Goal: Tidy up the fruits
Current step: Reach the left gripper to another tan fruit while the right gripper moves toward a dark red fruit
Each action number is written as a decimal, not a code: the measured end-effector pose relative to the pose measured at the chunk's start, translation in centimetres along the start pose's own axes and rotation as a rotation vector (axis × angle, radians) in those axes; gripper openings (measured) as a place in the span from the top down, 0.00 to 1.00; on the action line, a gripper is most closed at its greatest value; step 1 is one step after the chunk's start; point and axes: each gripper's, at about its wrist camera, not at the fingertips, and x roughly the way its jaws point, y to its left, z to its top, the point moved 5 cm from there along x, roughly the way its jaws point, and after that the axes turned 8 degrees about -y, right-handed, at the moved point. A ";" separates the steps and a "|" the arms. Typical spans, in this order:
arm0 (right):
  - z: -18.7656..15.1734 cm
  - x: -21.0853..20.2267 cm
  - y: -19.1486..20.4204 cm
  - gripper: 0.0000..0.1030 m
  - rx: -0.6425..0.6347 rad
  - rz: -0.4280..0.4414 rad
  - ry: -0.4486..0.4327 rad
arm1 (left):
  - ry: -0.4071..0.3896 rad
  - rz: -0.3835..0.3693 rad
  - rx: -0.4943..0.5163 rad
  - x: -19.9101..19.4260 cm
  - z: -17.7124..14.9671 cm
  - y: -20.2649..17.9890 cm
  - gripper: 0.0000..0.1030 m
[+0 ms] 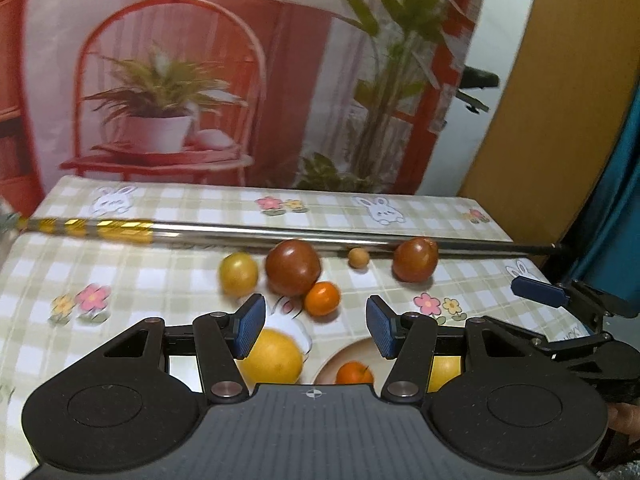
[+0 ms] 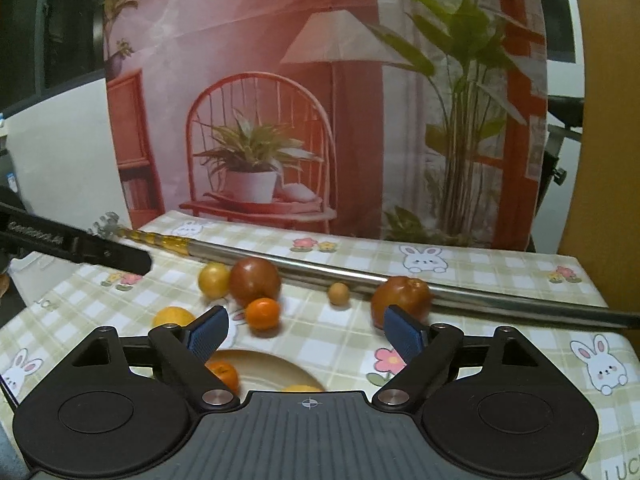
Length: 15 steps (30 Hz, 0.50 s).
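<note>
Mandarin [image 1: 322, 299] just beyond left gripper's [image 1: 316, 331] spread, empty jaws

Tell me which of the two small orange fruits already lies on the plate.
The small orange fruit beside the right gripper's left finger lies on the beige plate. The other one rests on the tablecloth, against the big dark red fruit.

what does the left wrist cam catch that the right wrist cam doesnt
Only the left wrist view shows the right tool at its right edge, and the big yellow citrus nearly whole.

Only the right wrist view shows a black branded bar entering from the left.

Both share the metal pole, two dark tomatoes, a small orange, and the plate holding an orange. Both tools are open, holding nothing.
</note>
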 end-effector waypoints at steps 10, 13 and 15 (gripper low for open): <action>-3.0 1.6 -6.0 0.20 0.185 -0.127 0.001 | 0.003 -0.113 0.108 9.5 1.1 -4.6 0.66; -4.3 2.0 -7.7 0.20 0.209 -0.181 0.007 | 0.046 -0.107 0.113 12.7 0.9 -5.3 0.71; -5.2 2.2 -8.6 0.20 0.223 -0.211 0.011 | 0.078 -0.101 0.091 14.7 0.6 -5.4 0.72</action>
